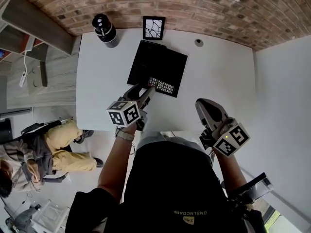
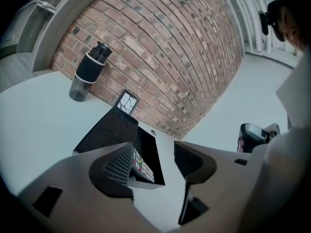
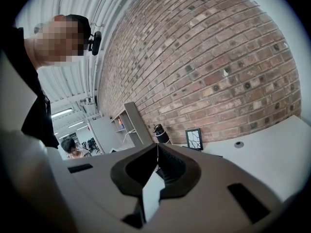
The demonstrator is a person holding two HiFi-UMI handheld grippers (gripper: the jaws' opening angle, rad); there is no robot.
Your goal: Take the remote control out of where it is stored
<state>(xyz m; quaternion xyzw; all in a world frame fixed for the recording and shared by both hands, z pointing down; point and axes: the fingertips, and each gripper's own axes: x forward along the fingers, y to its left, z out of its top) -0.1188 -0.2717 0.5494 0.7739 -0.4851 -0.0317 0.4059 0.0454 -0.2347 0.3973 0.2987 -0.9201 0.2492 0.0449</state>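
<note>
An open black box (image 1: 157,64) lies on the white table (image 1: 102,81). The remote control (image 1: 162,86), black with rows of pale keys, rests in the box's near half. My left gripper (image 1: 142,92) is at the box's near left corner, its jaws wide open. In the left gripper view its left finger (image 2: 114,171) hides part of the remote control (image 2: 142,168), and neither pad presses on it. My right gripper (image 1: 203,105) hovers off the table's near edge to the right, its jaws shut (image 3: 156,148) with nothing between them.
A black bottle (image 1: 105,30) and a small framed picture (image 1: 153,27) stand at the table's far edge by the brick wall. A small round fitting (image 1: 198,42) sits at the far right. A seated person (image 1: 39,149) is on the floor side, left.
</note>
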